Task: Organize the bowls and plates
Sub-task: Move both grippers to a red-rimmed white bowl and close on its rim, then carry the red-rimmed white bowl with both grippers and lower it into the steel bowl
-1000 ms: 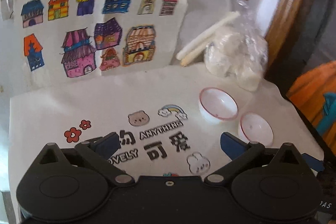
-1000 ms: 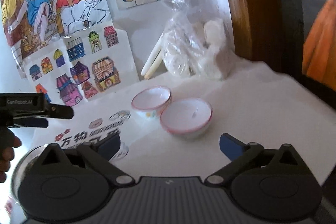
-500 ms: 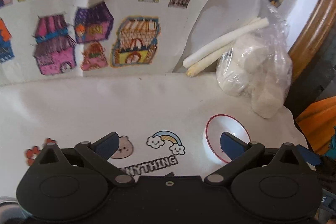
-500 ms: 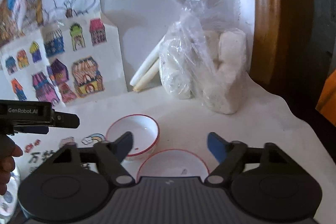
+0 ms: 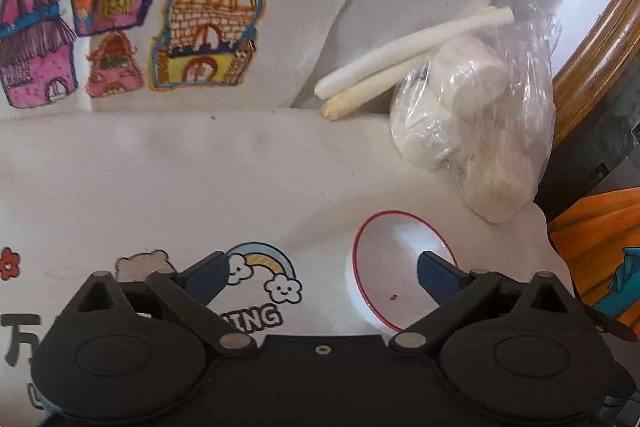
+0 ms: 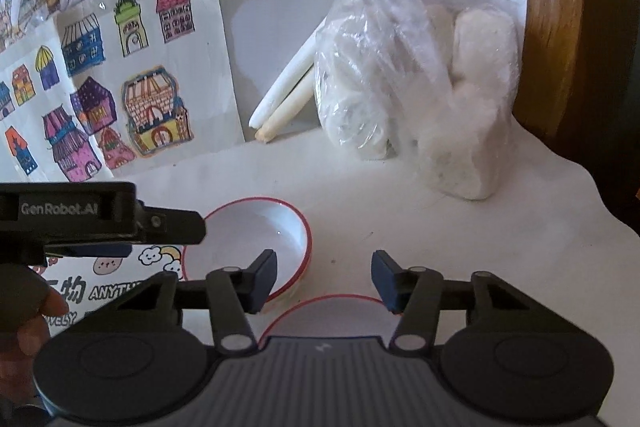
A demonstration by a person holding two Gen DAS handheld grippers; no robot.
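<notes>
Bowls sit on a white cloth printed with a rainbow and dark lettering. Seen from the left wrist, the left gripper hangs low over the cloth with its jaws spread wide and nothing between them; its right finger reaches over the inside of a white, red-rimmed bowl, though whether it touches the bowl cannot be told. The bowl has a small red speck inside. Behind it, near the cloth's far right corner, stands a clear bag of white lumps, with two pale sticks leaning beside it, and a sheet of coloured house drawings props against the wall. Seen from the right wrist, the right gripper is also open, jaws parted and empty; its left finger overlaps the near rim of the far bowl, while a second red-rimmed bowl lies just below the fingers, mostly hidden by the gripper body. The two bowls stand just beside each other; whether their rims touch cannot be told. The left gripper juts in from the left, its tip at the far bowl's left rim, and a hand shows beneath it. The bag, sticks and drawings stand at the back, a wooden frame at the right.
</notes>
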